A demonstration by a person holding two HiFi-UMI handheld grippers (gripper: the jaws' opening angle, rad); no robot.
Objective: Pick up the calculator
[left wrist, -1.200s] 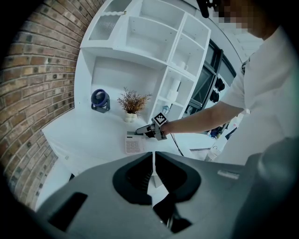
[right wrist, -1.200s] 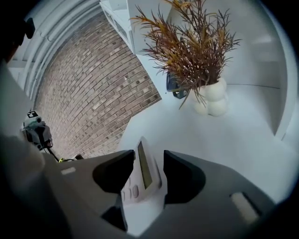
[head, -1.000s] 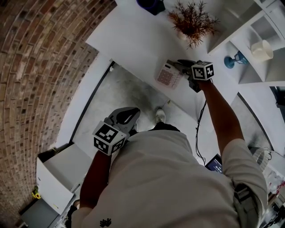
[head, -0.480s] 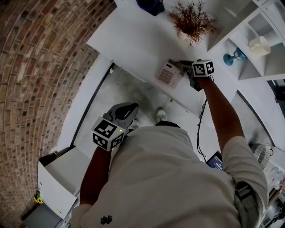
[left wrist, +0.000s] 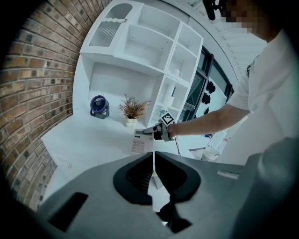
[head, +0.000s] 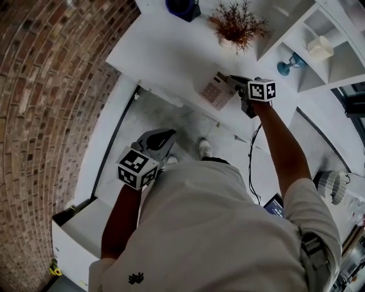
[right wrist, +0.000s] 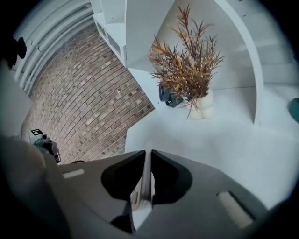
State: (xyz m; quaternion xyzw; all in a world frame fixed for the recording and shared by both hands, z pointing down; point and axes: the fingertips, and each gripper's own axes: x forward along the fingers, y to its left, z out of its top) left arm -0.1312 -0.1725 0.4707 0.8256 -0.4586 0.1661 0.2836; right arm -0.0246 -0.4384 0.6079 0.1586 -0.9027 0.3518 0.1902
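Observation:
The pale calculator (head: 217,91) with pink keys is at the front edge of the white desk (head: 165,51), tilted up at its right side. My right gripper (head: 232,81) holds that side. Its jaws are closing, with the calculator's thin edge (right wrist: 146,179) pinched between them. In the left gripper view the calculator (left wrist: 141,141) hangs from the right gripper (left wrist: 148,131) just above the desk. My left gripper (head: 165,137) is shut and empty, held low near my body over the grey floor; its jaws (left wrist: 153,161) meet with nothing between them.
A dried plant in a white pot (head: 234,25) and a dark blue fan (head: 181,7) stand at the back of the desk. White shelves (head: 308,80) to the right hold a blue stemmed item (head: 288,61). A brick wall (head: 51,85) runs on the left, and a white cabinet (head: 74,239) stands below it.
The right gripper's jaws have closed on the calculator's edge and raised that side off the desk. The left gripper has drifted slightly, still shut.

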